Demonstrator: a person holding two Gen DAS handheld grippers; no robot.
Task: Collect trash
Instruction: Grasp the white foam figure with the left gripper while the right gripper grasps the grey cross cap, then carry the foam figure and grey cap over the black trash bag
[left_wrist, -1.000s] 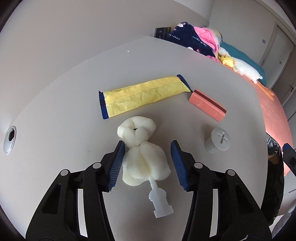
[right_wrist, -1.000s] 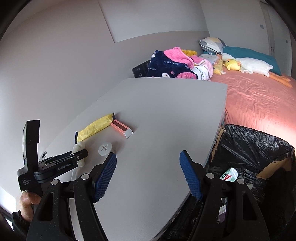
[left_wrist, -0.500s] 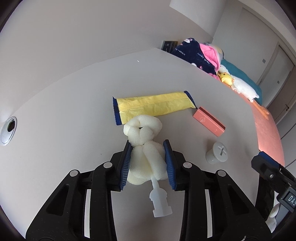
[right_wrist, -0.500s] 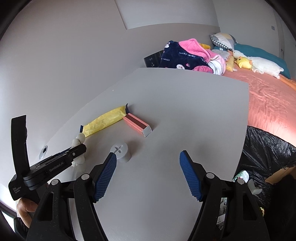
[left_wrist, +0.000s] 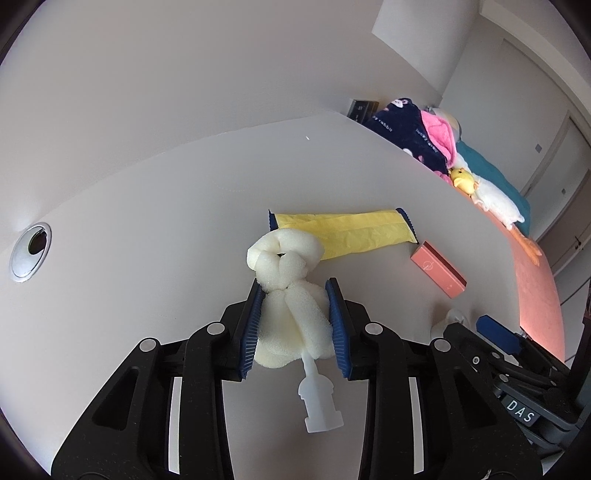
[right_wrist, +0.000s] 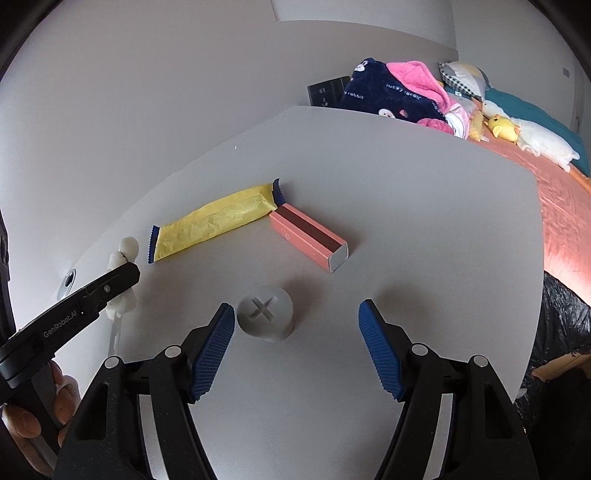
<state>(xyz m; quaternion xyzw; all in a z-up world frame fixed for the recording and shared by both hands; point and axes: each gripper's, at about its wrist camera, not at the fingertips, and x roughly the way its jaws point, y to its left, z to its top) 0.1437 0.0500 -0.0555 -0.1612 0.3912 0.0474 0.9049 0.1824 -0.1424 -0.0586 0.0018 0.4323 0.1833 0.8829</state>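
Left tongs (left_wrist: 293, 325) pinching foam wad (left_wrist: 291, 314) | right tongs (right_wrist: 297, 347) spread near grey cap (right_wrist: 265, 314) | risk: soft foam slips; off-centre cap topples.

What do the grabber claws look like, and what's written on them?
Both are black plastic claws with round silver rivets. The left gripper and right gripper each have two fingers tipped with ribbed blue rubber pads. The left one's side reads "GenRobot.AI" in white; the right one carries a small "DAS" label. A bare hand shows, with no sleeve visible.
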